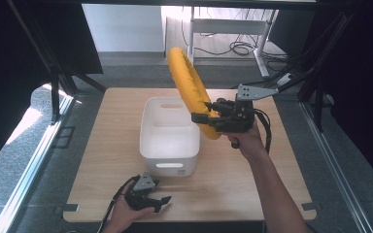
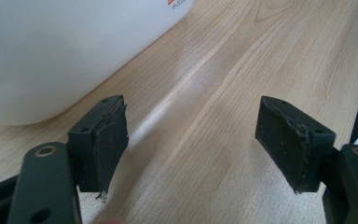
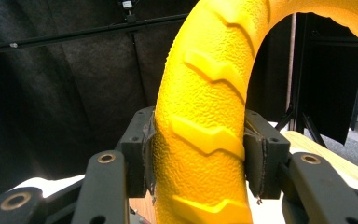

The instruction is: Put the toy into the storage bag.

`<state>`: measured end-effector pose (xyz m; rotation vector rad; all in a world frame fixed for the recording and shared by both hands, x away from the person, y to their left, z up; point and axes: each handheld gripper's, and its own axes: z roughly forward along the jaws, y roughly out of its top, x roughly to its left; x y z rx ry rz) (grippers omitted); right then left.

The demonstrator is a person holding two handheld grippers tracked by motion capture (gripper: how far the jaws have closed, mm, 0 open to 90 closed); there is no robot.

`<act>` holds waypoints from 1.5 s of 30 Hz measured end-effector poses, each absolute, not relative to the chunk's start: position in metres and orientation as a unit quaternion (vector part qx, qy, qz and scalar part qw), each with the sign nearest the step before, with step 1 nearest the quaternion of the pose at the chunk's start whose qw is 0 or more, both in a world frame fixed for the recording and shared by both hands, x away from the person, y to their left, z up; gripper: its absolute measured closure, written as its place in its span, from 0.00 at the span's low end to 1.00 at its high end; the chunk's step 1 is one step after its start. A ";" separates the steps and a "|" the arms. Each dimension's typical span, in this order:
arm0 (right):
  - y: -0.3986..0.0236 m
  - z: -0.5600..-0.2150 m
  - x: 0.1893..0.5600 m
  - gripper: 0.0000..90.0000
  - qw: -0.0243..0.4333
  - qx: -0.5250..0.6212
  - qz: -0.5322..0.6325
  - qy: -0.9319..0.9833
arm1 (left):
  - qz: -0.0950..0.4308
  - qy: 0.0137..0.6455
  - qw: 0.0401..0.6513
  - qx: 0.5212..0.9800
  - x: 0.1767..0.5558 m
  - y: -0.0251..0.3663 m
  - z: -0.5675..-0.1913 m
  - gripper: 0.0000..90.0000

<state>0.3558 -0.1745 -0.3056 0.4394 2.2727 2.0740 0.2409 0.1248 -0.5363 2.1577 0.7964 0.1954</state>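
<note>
Yellow ring (image 1: 190,92) stands on edge, pinched low on its rim by the right gripper (image 1: 208,118) at frame centre, just right of the white bin (image 1: 167,145); left gripper (image 1: 161,201), jaws wide, waits lower left.

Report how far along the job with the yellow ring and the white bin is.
Done: the right gripper has the yellow ring clamped and lifted off the table, tilted above the white bin. In hand: carrying it at the bin's right rim. Left: probably lowering it in and releasing; the bin looks empty. The left gripper rests open near the table's front edge.
</note>
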 end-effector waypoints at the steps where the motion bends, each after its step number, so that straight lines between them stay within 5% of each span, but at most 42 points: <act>1: -0.174 -0.305 0.356 0.58 0.018 0.140 0.667 0.731 | 0.077 0.316 0.405 0.855 0.241 0.124 -0.536 0.28; 45: -0.134 -0.300 0.355 0.57 -0.010 0.108 0.672 0.732 | 0.077 0.317 0.408 0.853 0.241 0.126 -0.536 0.28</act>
